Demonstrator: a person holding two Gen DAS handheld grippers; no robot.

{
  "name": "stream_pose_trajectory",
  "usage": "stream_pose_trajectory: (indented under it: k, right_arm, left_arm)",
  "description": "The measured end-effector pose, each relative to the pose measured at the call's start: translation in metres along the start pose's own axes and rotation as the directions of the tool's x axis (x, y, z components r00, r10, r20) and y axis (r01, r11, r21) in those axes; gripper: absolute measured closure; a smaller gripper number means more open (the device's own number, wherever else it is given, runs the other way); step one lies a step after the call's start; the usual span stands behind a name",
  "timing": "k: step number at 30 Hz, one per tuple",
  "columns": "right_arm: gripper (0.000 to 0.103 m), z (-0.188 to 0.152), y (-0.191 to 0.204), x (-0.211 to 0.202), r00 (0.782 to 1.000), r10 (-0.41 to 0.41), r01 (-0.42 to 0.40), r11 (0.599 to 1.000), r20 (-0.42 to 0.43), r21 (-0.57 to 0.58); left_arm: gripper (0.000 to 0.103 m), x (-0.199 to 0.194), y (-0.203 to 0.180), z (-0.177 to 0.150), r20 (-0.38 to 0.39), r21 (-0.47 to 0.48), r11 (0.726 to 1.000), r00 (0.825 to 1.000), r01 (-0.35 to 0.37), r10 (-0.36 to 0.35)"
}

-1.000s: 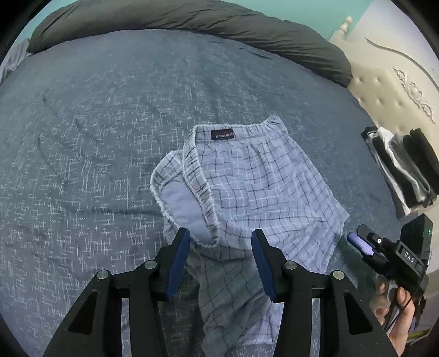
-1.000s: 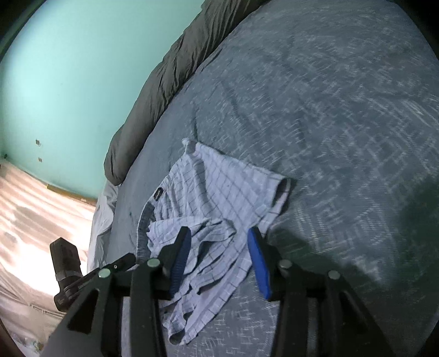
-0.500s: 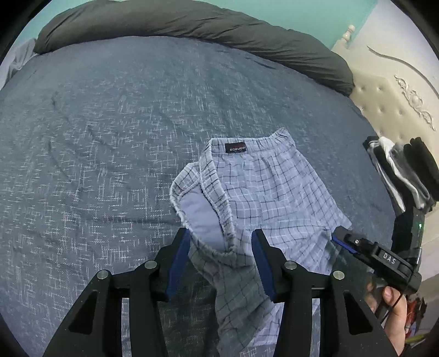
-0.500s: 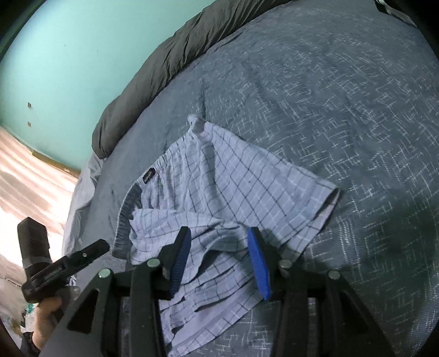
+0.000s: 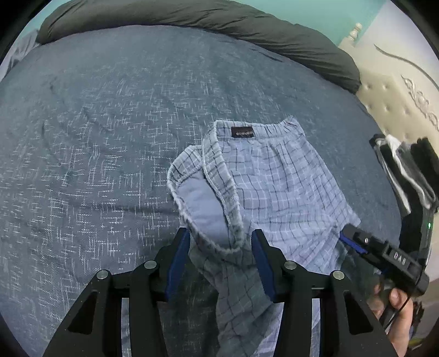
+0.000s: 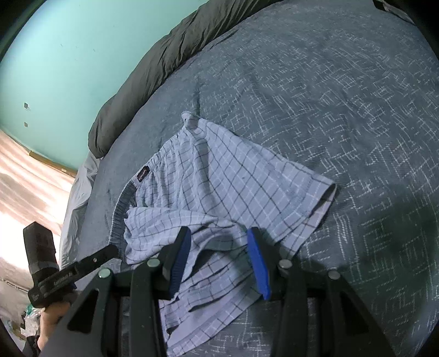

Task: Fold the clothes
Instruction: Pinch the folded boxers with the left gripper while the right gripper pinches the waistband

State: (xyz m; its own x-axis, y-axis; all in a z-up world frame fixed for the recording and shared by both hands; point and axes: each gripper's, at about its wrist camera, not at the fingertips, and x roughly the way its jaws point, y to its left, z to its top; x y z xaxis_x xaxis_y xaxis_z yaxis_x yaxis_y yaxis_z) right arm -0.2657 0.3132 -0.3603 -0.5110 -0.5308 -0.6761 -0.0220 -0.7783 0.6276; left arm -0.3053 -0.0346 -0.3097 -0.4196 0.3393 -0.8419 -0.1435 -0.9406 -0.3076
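Light blue checked boxer shorts (image 5: 274, 192) lie rumpled on the dark blue bedspread (image 5: 96, 137), waistband with a dark label (image 5: 242, 133) at the far side. They also show in the right wrist view (image 6: 233, 186). My left gripper (image 5: 221, 247) is open, its blue pads either side of the folded-over waistband edge, low over the cloth. My right gripper (image 6: 216, 247) is open over the crumpled near leg of the shorts. In the left wrist view the right gripper (image 5: 384, 255) is at the shorts' right edge.
A dark grey duvet roll (image 5: 192, 19) lies along the far edge of the bed. A stack of folded dark and white clothes (image 5: 406, 170) sits at the right, by the cream padded headboard (image 5: 397, 90). A teal wall (image 6: 68, 55) and floor lie beyond the bed.
Both grippers have moved closer over the shorts, which look larger in both views. The right gripper has come in to the shorts' right edge. Both stay open.
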Motion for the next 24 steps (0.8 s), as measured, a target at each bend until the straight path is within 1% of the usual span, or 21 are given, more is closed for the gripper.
stream_pose_trajectory:
  k: [1, 2, 3, 4, 5, 6, 7, 9, 11, 14, 17, 24]
  right_arm:
    - [0.059, 0.0, 0.0, 0.0, 1.0, 0.0, 0.0, 1.0, -0.001, -0.007]
    - [0.059, 0.0, 0.002, 0.001, 1.0, 0.002, -0.002, 1.0, -0.002, -0.015]
    - [0.059, 0.0, 0.003, 0.003, 1.0, 0.004, -0.004, 1.0, -0.004, -0.021]
    - [0.059, 0.0, 0.005, 0.005, 1.0, 0.005, -0.005, 1.0, -0.007, -0.026]
    - [0.061, 0.0, 0.006, 0.006, 1.0, 0.007, -0.007, 1.0, -0.009, -0.031]
    - [0.063, -0.001, 0.008, 0.008, 1.0, 0.008, -0.008, 0.999, -0.012, -0.036]
    - [0.069, -0.001, 0.01, 0.01, 1.0, 0.007, -0.008, 0.999, -0.018, -0.04]
    - [0.074, -0.002, 0.012, 0.014, 1.0, 0.009, -0.01, 0.999, -0.027, -0.045]
    - [0.087, -0.003, 0.012, 0.016, 0.999, 0.013, -0.014, 0.999, -0.03, -0.05]
    - [0.098, -0.003, 0.011, 0.014, 1.0, 0.009, -0.01, 0.998, -0.022, -0.06]
    - [0.101, -0.004, 0.01, 0.01, 1.0, 0.01, -0.011, 0.998, -0.02, -0.068]
    - [0.102, -0.003, 0.007, -0.006, 1.0, 0.022, -0.021, 0.998, 0.02, -0.056]
  left_arm:
    - [0.063, -0.001, 0.001, 0.001, 0.006, -0.003, 1.0, 1.0, 0.001, -0.001]
    - [0.068, -0.001, 0.001, 0.003, 0.012, -0.002, 1.0, 1.0, 0.002, -0.002]
    - [0.078, -0.002, 0.0, 0.004, 0.015, 0.003, 1.0, 1.0, 0.004, -0.004]
    - [0.086, -0.003, 0.0, 0.005, 0.016, 0.009, 1.0, 1.0, 0.006, -0.006]
    - [0.088, -0.004, -0.001, 0.006, 0.018, 0.014, 1.0, 1.0, 0.008, -0.009]
    - [0.089, -0.005, -0.001, 0.007, 0.02, 0.017, 1.0, 1.0, 0.012, -0.012]
    - [0.091, -0.005, -0.001, 0.009, 0.024, 0.019, 1.0, 1.0, 0.014, -0.014]
    - [0.094, -0.008, -0.001, 0.012, 0.037, 0.021, 1.0, 0.999, 0.019, -0.02]
    - [0.094, -0.011, 0.0, 0.015, 0.044, 0.017, 0.999, 0.999, 0.032, -0.033]
    - [0.095, -0.015, 0.0, 0.021, 0.055, 0.014, 0.999, 0.998, 0.038, -0.039]
    - [0.095, -0.019, -0.002, 0.028, 0.068, 0.019, 0.999, 0.997, 0.039, -0.041]
    - [0.095, -0.029, -0.006, 0.05, 0.09, 0.027, 0.999, 0.995, 0.029, -0.032]
